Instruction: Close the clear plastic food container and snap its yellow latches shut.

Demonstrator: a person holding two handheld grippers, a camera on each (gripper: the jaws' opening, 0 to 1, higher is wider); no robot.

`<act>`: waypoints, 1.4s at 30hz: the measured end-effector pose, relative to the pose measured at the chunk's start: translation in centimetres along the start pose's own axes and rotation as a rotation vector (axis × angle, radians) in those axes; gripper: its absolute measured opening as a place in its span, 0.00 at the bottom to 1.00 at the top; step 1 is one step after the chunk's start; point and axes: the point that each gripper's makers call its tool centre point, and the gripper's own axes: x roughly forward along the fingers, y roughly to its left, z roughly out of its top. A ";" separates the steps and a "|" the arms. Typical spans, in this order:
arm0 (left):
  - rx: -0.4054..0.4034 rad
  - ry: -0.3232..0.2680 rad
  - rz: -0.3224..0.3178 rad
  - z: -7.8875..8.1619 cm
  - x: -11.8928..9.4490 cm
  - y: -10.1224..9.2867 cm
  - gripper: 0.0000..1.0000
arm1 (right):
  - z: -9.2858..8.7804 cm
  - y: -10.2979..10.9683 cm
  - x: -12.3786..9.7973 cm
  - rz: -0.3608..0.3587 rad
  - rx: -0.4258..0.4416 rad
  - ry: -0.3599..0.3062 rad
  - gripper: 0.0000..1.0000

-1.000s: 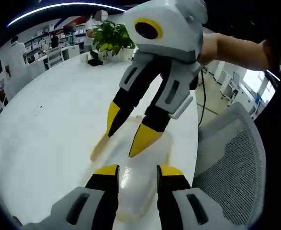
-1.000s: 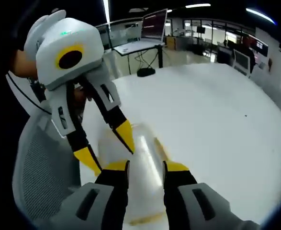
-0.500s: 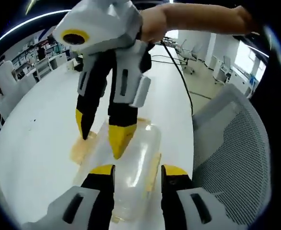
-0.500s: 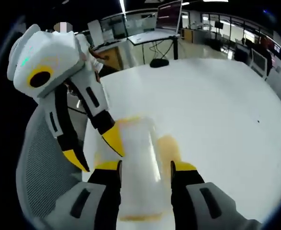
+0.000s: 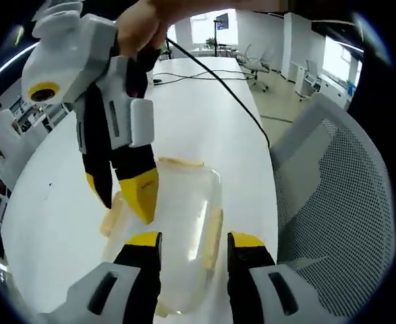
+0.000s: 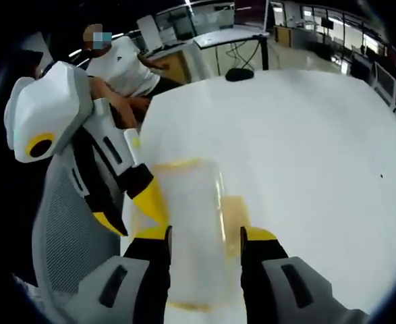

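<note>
In the left gripper view, the left gripper hangs with jaws apart over the clear container on the white table, the right gripper just beyond. In the right gripper view, the right gripper likewise straddles the container with parted jaws, yellow latches at its sides.

Seen from the left gripper view, the left gripper points forward with its two yellow-tipped jaws parted. The right gripper comes down from the upper left, jaws slightly apart, gripped by a hand. Seen from the right gripper view, the right gripper has its jaws spread, with the left gripper angling in from the left
</note>
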 end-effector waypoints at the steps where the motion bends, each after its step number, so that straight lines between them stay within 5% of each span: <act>1: 0.005 -0.002 0.005 0.0 0.0 0.0 0.33 | 0.0 0.0 0.0 0.001 0.000 0.001 0.37; 24: 0.211 0.002 0.067 -0.4 0.4 0.4 0.31 | -0.6 0.0 1.3 0.097 0.004 0.093 0.37; 39: 0.226 -0.001 0.074 -0.6 0.6 0.5 0.28 | -0.7 0.2 1.6 0.136 0.000 0.145 0.33; 41: 0.280 -0.016 0.086 0.0 0.7 0.4 0.26 | 0.4 0.8 2.5 0.158 0.055 0.077 0.29; 42: 0.258 0.003 0.094 0.1 0.8 0.3 0.26 | -0.4 0.5 2.0 0.149 0.050 0.125 0.29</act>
